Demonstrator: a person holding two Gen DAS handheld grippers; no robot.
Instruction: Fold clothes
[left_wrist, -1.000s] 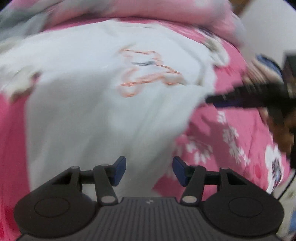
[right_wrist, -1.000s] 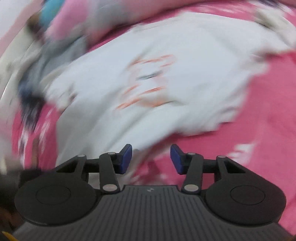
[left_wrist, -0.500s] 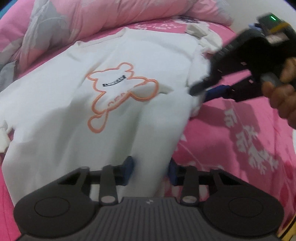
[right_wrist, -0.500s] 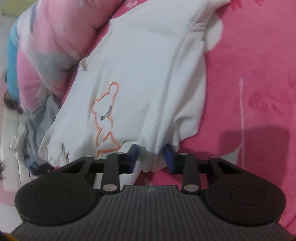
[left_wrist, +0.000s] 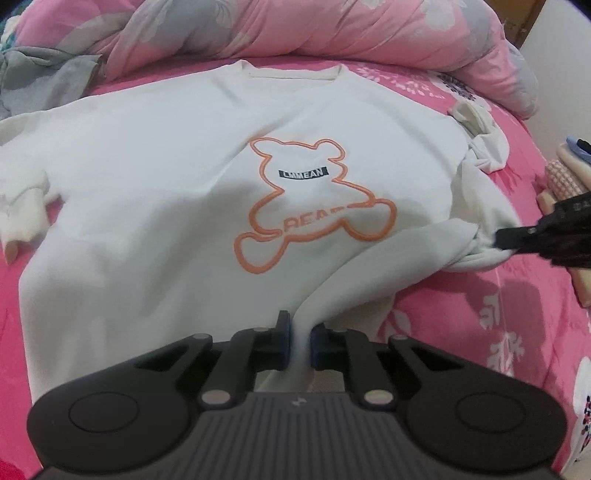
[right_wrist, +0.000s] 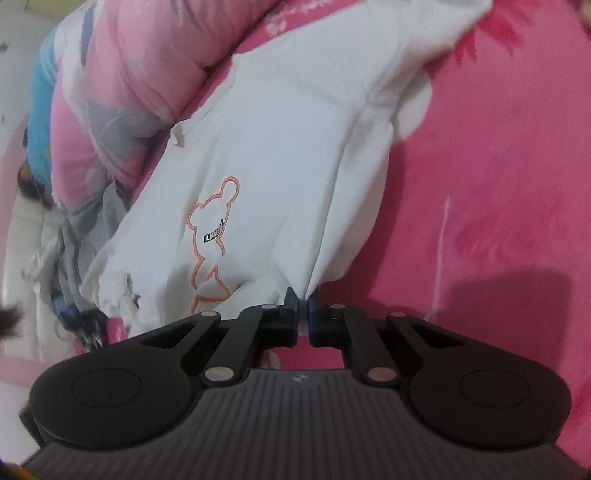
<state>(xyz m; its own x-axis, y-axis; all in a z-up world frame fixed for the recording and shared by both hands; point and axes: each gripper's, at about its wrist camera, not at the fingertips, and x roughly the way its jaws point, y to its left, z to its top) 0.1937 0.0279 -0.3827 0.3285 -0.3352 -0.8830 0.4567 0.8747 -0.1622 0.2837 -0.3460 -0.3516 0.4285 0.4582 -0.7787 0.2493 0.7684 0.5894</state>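
Shirt (left_wrist: 155, 177): white, with an orange bear outline (left_wrist: 314, 206) on the chest
Bear print label (left_wrist: 303, 173): black bar with white letters
Bed sheet (left_wrist: 498, 317): hot pink with white flower shapes
Quilt (left_wrist: 258, 26): pale pink with grey and white flowers
Left tool (left_wrist: 297, 341): black body, blue pads
Right tool (right_wrist: 303, 314): black body, blue pads
Cloth beside quilt (left_wrist: 33, 81): grey

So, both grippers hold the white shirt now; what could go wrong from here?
1. Left gripper pinches only a thin ridge of the white shirt; it may slip out when lifted.
2. Right gripper holds bunched cloth, so the fold may crease.
3. The crumpled sleeve could get folded in.
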